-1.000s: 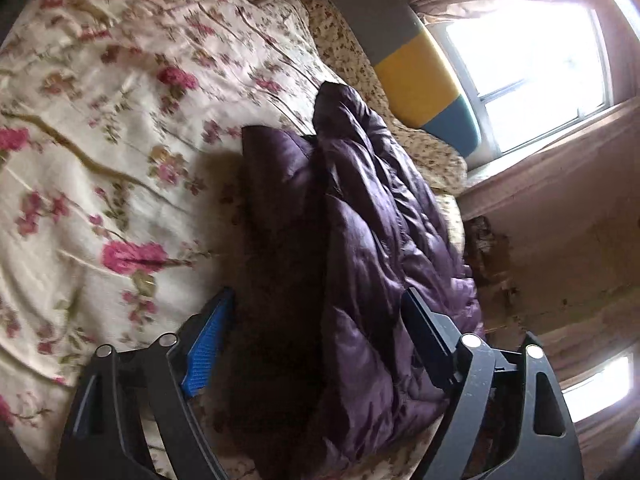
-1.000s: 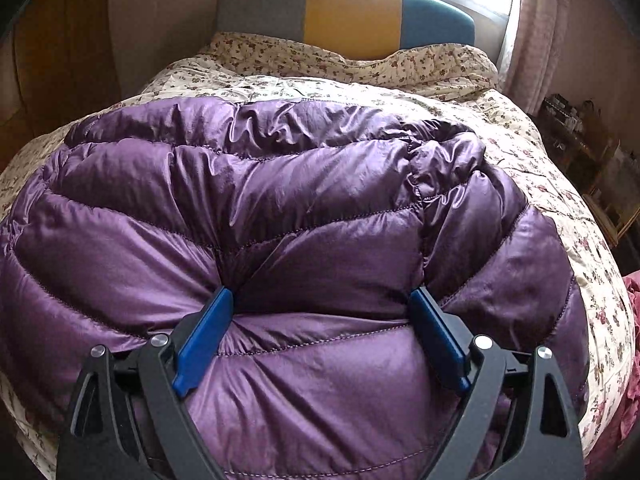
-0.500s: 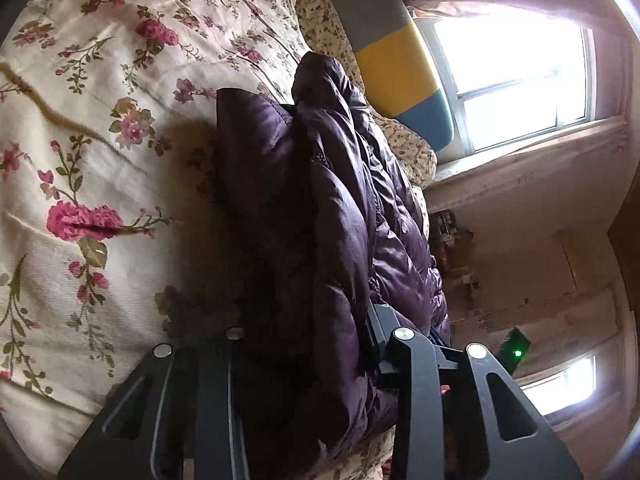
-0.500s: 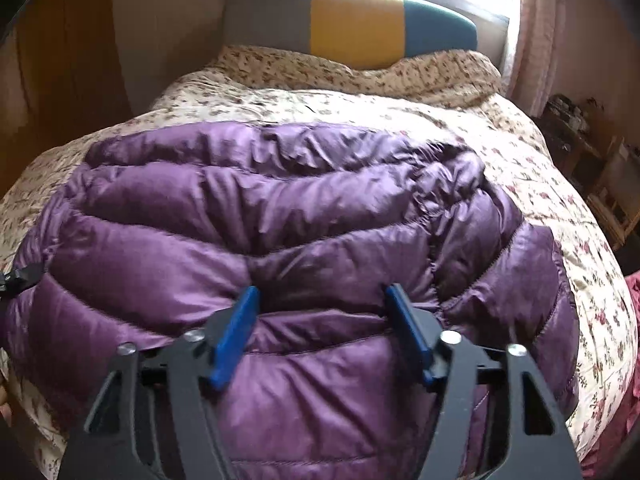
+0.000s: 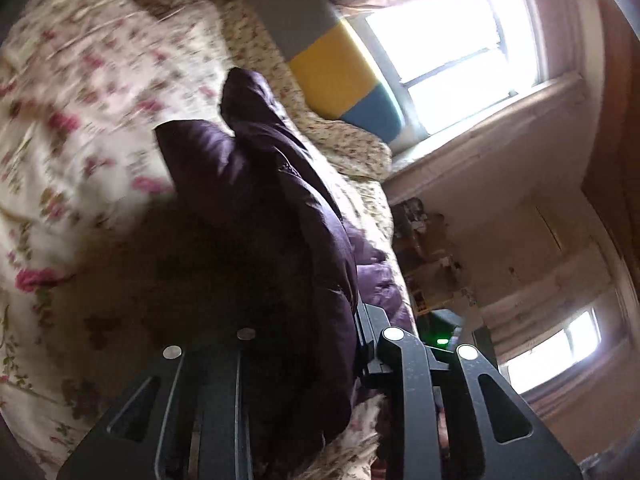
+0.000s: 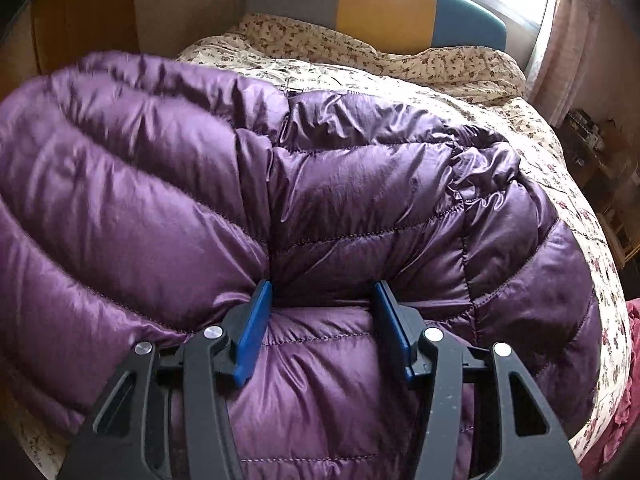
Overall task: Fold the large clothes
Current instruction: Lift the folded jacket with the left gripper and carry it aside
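Observation:
A purple quilted down jacket [image 6: 360, 184] lies on the floral bedspread. In the right wrist view its left half [image 6: 132, 168] is lifted and folding over the rest. My right gripper [image 6: 322, 312] has its blue-padded jaws pinching a bulge of the jacket's lower edge. In the left wrist view my left gripper [image 5: 304, 320] is shut on a thick fold of the jacket [image 5: 288, 208] and holds it raised off the bed; its pads are hidden by the fabric.
The bed [image 5: 80, 128] has a floral cover and a grey, yellow and blue headboard [image 6: 376, 4]. A bright window [image 5: 448, 40] is behind it. Cluttered wooden shelves [image 6: 600, 152] stand along the bed's right side. A pink cloth [image 6: 624, 400] lies at the bed's lower right edge.
My left gripper has shut on the jacket's edge and lifted it. My right gripper's jaws have narrowed onto the lower edge. The jacket's left half has risen and swung over.

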